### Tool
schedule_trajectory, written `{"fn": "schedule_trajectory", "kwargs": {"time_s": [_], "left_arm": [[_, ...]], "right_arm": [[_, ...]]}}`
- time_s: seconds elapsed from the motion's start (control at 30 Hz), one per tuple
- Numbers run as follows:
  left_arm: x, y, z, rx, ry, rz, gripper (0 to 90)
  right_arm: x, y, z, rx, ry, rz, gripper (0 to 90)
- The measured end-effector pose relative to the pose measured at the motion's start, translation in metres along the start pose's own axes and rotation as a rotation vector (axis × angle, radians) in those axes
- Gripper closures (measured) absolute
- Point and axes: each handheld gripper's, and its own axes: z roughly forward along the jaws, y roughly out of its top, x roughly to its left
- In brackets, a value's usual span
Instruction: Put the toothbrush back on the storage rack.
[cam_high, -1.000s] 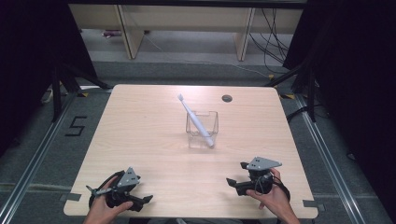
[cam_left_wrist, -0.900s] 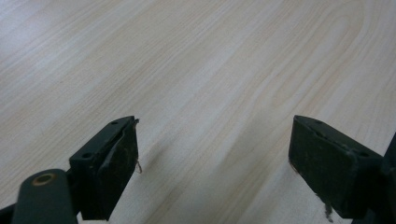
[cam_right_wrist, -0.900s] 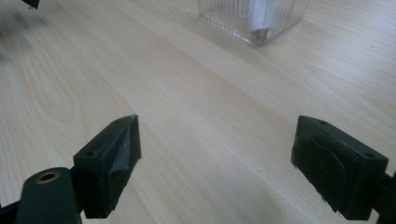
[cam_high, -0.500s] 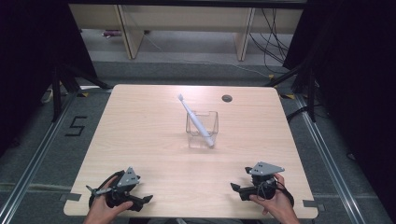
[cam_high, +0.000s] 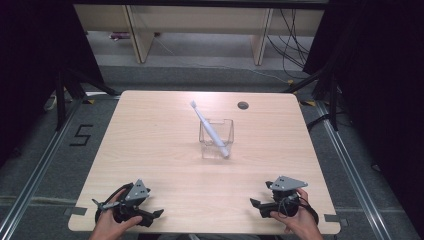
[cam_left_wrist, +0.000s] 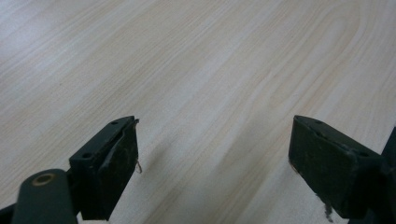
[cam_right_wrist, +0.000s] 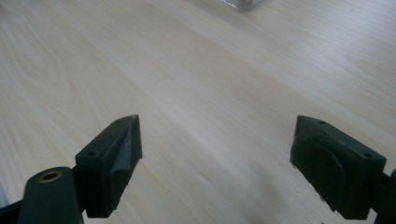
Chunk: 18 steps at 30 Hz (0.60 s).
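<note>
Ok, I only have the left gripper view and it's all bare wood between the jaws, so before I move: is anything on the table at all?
Observer: Yes, a clear container stands near the middle of the table.
Operator: Anything in it?
Observer: A white toothbrush leans in it, its head end sticking out past the far rim.
Operator: And the other hand?
Observer: The right gripper sits at the table's near edge, jaws wide open, holding nothing.
</note>
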Motion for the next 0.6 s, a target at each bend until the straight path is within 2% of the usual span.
{"fn": "schedule_trajectory", "kwargs": {"time_s": [0.03, 0.13, 0.17, 0.2, 0.3, 0.37, 0.4, 0.43, 0.47, 0.5, 0.6], "left_arm": [[0.0003, 0.0002, 0.0000, 0.001, 0.000, 0.004, 15.5], [0.0001, 0.0000, -0.0001, 0.000, 0.001, -0.002, 15.5], [-0.0002, -0.0001, -0.0001, -0.001, 0.001, -0.006, 15.5], [0.0007, 0.0000, -0.0007, 0.009, 0.002, 0.009, 15.5], [0.0005, 0.0002, -0.0003, 0.008, 0.000, 0.011, 15.5], [0.0005, 0.0001, -0.0004, 0.007, 0.001, 0.009, 15.5], [0.0006, 0.0001, -0.0005, 0.007, 0.001, 0.009, 15.5], [0.0007, 0.0001, -0.0006, 0.007, 0.002, 0.009, 15.5], [0.0015, 0.0004, -0.0009, 0.013, 0.001, 0.016, 15.5], [0.0012, 0.0005, -0.0006, 0.009, -0.001, 0.014, 15.5], [0.0007, 0.0004, -0.0003, 0.008, 0.000, 0.011, 15.5]], "right_arm": [[0.0013, 0.0002, 0.0000, 0.014, 0.013, 0.020, 17.3], [0.0009, 0.0007, -0.0005, 0.004, 0.016, 0.010, 17.3], [0.0014, 0.0009, -0.0013, 0.009, 0.012, 0.020, 17.2], [0.0012, 0.0008, -0.0015, 0.003, 0.000, 0.018, 17.2], [-0.0002, 0.0003, 0.0004, 0.004, 0.012, 0.002, 17.2], [0.0012, 0.0007, -0.0002, 0.012, 0.012, 0.017, 17.2], [0.0007, 0.0008, 0.0003, 0.008, 0.008, 0.001, 17.2], [0.0023, 0.0007, 0.0003, 0.014, 0.015, 0.019, 17.2], [0.0010, 0.0009, 0.0008, 0.006, 0.007, -0.003, 17.2], [0.0023, 0.0006, 0.0009, 0.015, 0.014, 0.020, 17.2], [0.0012, 0.0009, 0.0018, 0.016, 0.017, -0.001, 17.3]]}}
